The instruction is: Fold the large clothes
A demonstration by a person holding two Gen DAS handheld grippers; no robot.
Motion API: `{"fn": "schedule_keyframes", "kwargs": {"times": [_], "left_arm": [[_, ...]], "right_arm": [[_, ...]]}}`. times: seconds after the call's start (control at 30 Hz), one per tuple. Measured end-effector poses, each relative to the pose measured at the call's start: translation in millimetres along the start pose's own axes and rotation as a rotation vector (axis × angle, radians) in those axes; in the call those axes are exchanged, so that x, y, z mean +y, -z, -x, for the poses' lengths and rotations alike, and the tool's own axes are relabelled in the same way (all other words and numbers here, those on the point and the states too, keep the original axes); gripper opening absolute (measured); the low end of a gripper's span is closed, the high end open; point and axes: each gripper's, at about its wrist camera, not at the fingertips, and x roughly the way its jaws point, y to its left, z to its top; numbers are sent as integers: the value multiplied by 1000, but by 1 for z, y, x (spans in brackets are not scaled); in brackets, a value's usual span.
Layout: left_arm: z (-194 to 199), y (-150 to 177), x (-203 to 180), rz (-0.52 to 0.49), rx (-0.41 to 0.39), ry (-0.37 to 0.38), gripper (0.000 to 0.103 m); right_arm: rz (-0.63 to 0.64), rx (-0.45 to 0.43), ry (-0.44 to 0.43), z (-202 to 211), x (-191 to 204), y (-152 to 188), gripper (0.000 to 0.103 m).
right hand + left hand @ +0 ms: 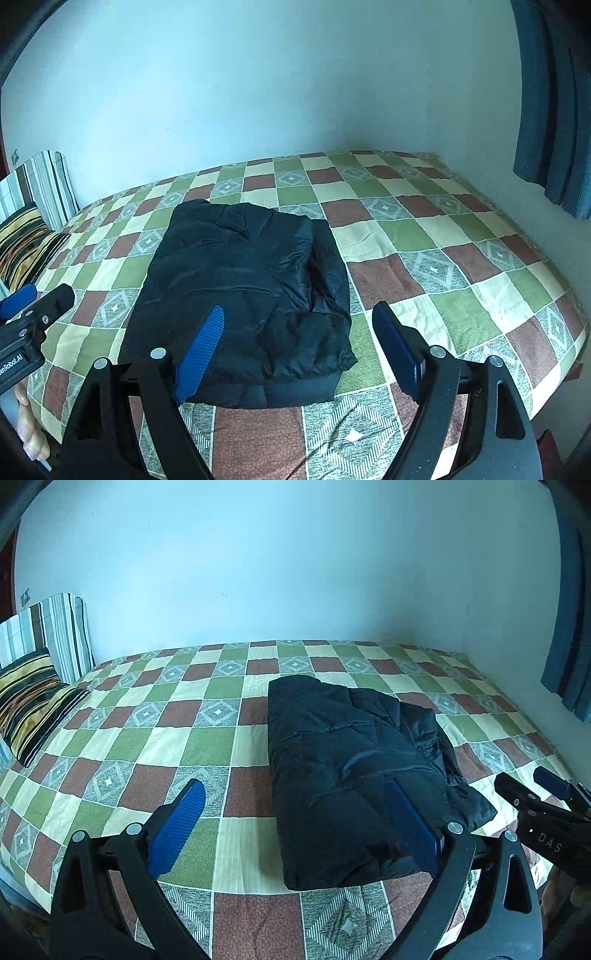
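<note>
A black padded jacket lies folded into a thick rectangle on the checked bedspread, near the bed's front edge. My left gripper hovers above its near left part, open, with nothing between the blue pads. In the right wrist view the same jacket sits left of centre. My right gripper hangs over its near right corner, also open and holding nothing. Each gripper shows in the other's view: the right gripper at the far right, the left gripper at the far left.
Two striped pillows lean at the bed's left end against a pale wall. A blue curtain hangs at the right. The bedspread lies flat right of the jacket. A turned wooden bedpost stands at the near left corner.
</note>
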Motion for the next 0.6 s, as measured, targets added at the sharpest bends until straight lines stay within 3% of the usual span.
{"fn": "schedule_keyframes", "kwargs": {"times": [0.6], "left_arm": [[8, 2, 3, 2, -7, -7, 98]], "right_arm": [[12, -16, -13, 11, 8, -1, 81]]}}
